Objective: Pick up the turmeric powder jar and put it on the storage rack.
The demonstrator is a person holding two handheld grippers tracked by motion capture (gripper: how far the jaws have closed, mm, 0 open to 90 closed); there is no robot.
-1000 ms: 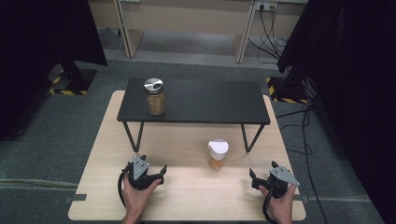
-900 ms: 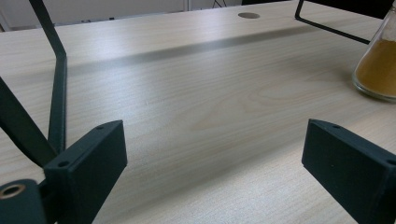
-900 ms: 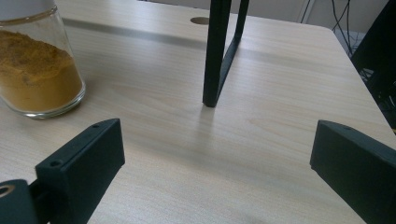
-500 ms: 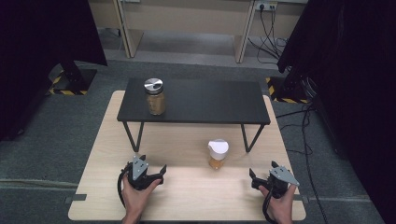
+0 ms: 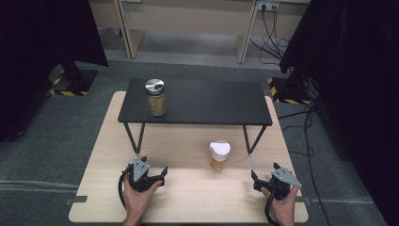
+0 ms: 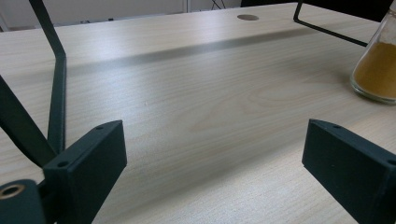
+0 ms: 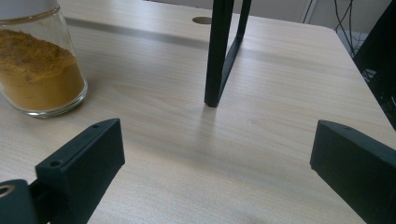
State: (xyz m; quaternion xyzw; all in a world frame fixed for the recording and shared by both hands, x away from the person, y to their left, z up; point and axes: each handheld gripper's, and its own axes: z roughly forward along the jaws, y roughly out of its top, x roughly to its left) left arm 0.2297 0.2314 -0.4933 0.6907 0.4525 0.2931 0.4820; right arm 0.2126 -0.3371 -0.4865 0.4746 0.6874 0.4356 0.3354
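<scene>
From above I see a pale wooden table on a grey floor, dark curtains hanging at both sides and a wall with cables at the far end. A low black shelf on thin metal legs stands across the far half of the table. On the shelf's left end sits a jar with a silver lid and brownish contents, upright. On the table itself, just in front of the shelf and right of centre, stands a second jar with a white lid, holding orange-yellow powder, also upright. It lies between my two hands, nearer the right one, and neither tool touches it. My left gripper rests low at the near edge, left of centre, its jaws released and wide with only bare wood between them; in the left gripper view the powder jar shows at the far right, well apart from the jaws, and a shelf leg rises at the left. My right gripper sits at the near right corner, jaws likewise spread and holding nothing; in the right gripper view the powder jar stands beyond the left jaw, and a shelf leg stands straight ahead
</scene>
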